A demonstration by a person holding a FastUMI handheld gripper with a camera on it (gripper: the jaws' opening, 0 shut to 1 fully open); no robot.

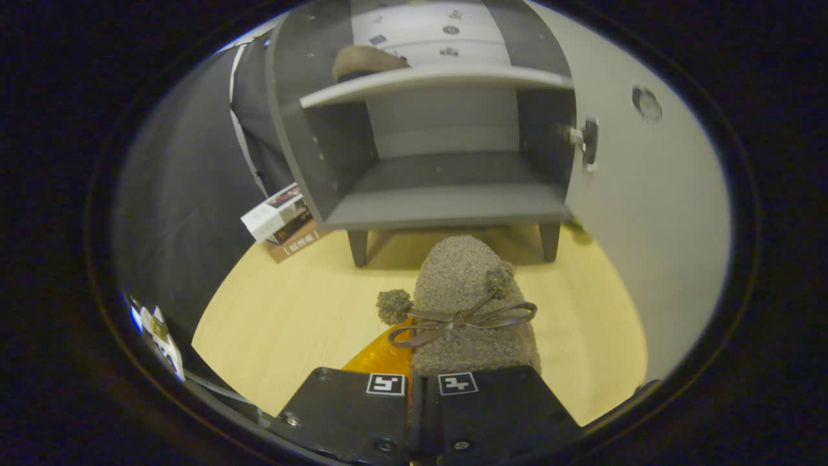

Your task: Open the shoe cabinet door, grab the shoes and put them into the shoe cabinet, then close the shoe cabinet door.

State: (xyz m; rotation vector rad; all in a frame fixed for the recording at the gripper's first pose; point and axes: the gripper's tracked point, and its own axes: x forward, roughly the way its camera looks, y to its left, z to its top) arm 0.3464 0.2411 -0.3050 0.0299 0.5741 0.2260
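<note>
Shoe [474, 304]: fuzzy brown, bow and pompoms on top; long axis running straight ahead from fingers, toe toward open shoe cabinet [446, 200]. Held just beyond gripper [424, 388], jaws nearly together, clamped on heel end, above wooden floor [291, 310]. Second shoe [365, 61] on upper shelf. Writing on boxes [281, 217] unreadable.

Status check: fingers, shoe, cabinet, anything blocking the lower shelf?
Gripper fingers closed on the fuzzy brown shoe, held ahead of them. Shoe cabinet door open; second shoe on upper shelf. Lower shelf free, nothing in the way.
</note>
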